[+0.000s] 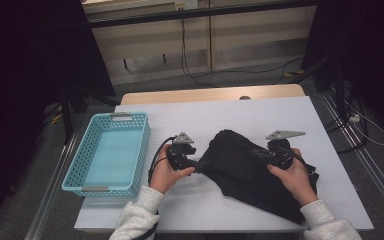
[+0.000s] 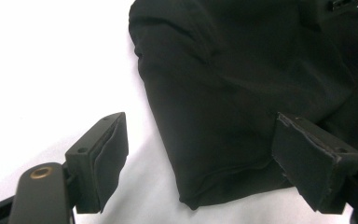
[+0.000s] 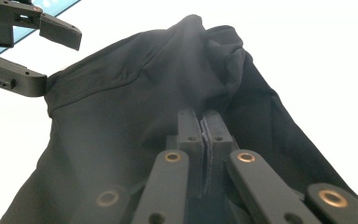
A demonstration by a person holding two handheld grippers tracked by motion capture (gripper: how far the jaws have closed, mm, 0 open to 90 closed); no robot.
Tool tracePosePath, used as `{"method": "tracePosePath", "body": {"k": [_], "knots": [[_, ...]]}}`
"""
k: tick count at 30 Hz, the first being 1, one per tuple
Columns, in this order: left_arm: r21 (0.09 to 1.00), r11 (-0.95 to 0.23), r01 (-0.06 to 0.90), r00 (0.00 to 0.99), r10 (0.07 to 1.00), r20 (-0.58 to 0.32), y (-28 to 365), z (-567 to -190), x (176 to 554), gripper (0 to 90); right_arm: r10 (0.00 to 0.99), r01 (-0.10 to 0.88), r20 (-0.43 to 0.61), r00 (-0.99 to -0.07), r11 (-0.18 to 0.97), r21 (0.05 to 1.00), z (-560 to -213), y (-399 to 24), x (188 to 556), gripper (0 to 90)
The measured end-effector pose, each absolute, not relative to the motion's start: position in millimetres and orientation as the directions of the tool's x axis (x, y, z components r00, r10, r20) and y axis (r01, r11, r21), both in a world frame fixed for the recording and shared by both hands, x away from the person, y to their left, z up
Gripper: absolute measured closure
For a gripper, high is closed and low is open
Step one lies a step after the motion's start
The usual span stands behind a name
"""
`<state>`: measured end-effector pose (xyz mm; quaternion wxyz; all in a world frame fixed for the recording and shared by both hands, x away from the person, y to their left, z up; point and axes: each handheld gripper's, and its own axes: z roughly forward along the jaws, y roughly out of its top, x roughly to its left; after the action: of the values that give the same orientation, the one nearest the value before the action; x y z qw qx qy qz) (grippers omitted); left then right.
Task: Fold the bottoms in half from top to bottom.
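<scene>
We've got the black cloth (image 1: 250, 172) bunched mid-table, right gripper (image 3: 204, 122) pinched tight on a fold. Left gripper (image 2: 200, 158) sits wide apart around the hem corner, so we should slide deeper before squeezing, then probably lift toward the basket (image 1: 85, 165).

A: How does the left gripper (image 1: 196, 165) stand?
B: Jaws wide apart, pads (image 2: 109, 158) bare, the left hand (image 1: 167, 172) wrapped around its body, sleeve entering from the bottom edge.
A: And the right gripper (image 1: 260, 154)?
B: Jaws pressed together, clamped on cloth (image 3: 135, 121) as far as I can tell. The right hand (image 1: 295, 177) grips it from behind, wrist angled inward.
</scene>
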<state>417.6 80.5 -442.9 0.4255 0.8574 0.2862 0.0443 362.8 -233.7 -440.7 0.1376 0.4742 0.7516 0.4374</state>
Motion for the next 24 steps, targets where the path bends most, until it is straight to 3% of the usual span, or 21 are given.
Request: {"method": "tracePosePath", "body": {"k": [24], "knots": [[0.759, -0.427, 0.492, 0.790, 0.585, -0.183, 88, -445, 423, 24.0, 0.837, 0.606, 0.211, -0.504, 0.169, 0.777, -436, -251, 344, 88.6]]}}
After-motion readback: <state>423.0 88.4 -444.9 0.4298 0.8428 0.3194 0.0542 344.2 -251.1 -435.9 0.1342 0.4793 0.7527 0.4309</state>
